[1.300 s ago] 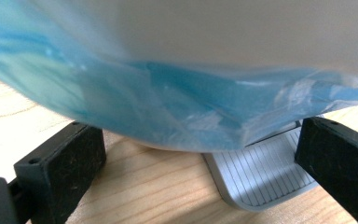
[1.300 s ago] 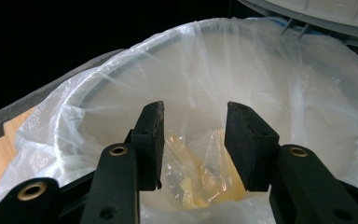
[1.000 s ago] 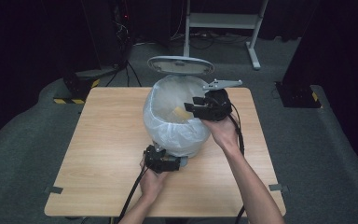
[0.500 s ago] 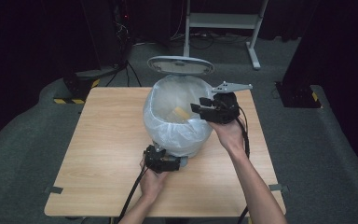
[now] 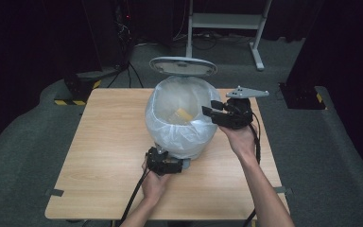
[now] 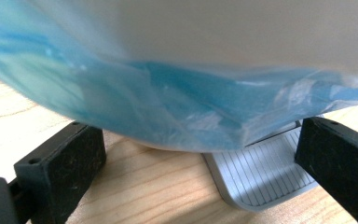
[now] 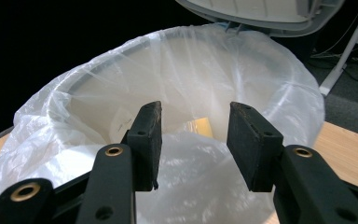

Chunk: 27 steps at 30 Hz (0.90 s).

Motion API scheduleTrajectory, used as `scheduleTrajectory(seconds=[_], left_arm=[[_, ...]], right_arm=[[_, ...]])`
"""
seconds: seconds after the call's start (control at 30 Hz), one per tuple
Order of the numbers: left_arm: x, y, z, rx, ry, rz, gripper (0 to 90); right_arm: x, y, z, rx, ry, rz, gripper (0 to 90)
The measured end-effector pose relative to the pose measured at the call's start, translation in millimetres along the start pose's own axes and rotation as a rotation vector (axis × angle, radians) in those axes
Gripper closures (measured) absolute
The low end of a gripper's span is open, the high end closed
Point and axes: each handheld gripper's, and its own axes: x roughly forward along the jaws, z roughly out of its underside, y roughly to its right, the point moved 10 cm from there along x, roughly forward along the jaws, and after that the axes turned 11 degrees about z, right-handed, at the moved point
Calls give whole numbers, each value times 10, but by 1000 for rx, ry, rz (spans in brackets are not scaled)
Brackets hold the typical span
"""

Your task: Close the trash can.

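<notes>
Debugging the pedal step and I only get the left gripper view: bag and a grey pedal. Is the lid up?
Observer: Yes, the lid stands open at the far side of the bin.
Operator: Where's the right hand-held gripper?
Observer: The right hand-held gripper is at the bin's right rim, jaws open, pointing in over the opening.
Operator: Anything inside?
Observer: One yellow item lies low in the bin; I can't tell what it is.
</notes>
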Motion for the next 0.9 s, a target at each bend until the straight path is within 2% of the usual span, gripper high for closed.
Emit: scheduleTrajectory(seconds=[0.1, 0.27, 0.43, 0.9], left_arm=[[0, 0, 0, 0, 1, 0, 19], [1, 1, -1, -1, 1, 0, 19], [0, 1, -1, 0, 1, 0, 19], [0, 1, -1, 0, 2, 0, 19]], right_arm=[[-29, 36, 31, -9, -1, 14, 552], [-104, 108, 63, 11, 19, 24, 553], [-184, 145, 108, 5, 33, 38, 552], [-373, 306, 329, 55, 66, 50, 553]])
